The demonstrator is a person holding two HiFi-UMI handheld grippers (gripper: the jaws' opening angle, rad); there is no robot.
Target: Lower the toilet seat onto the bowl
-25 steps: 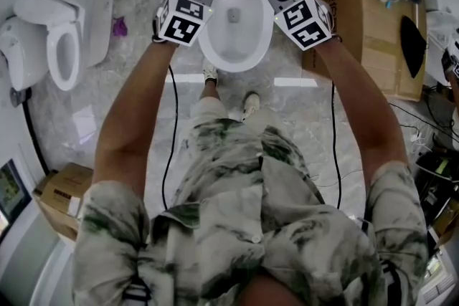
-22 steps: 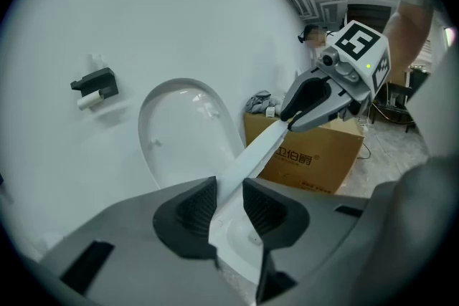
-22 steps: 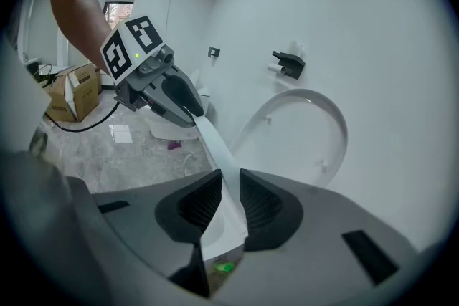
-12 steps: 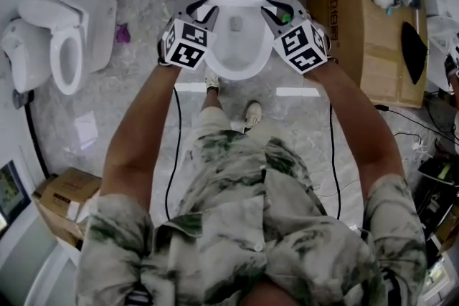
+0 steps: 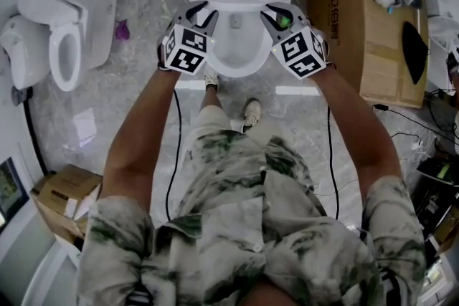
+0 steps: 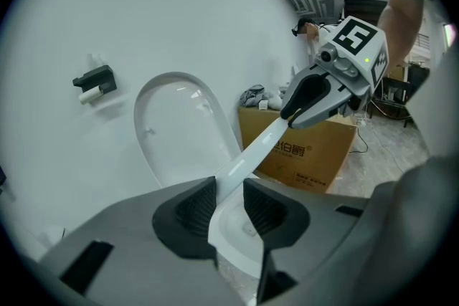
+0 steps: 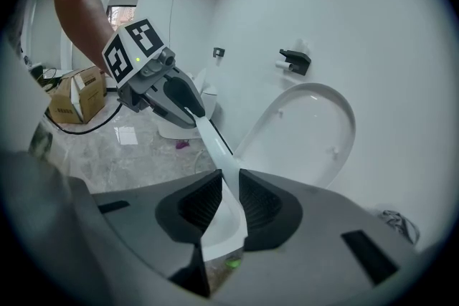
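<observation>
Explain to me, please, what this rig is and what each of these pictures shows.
A person stands over a toilet bowl, with a hand-held two-jaw gripper in each hand. The top-down picture comes from a camera on their head; the other two come from cameras riding on the grippers, looking along the jaws. The left gripper and right gripper each pinch one side of the white toilet seat; the lid stands raised behind it. A second toilet and a cardboard box stand on the floor nearby.
</observation>
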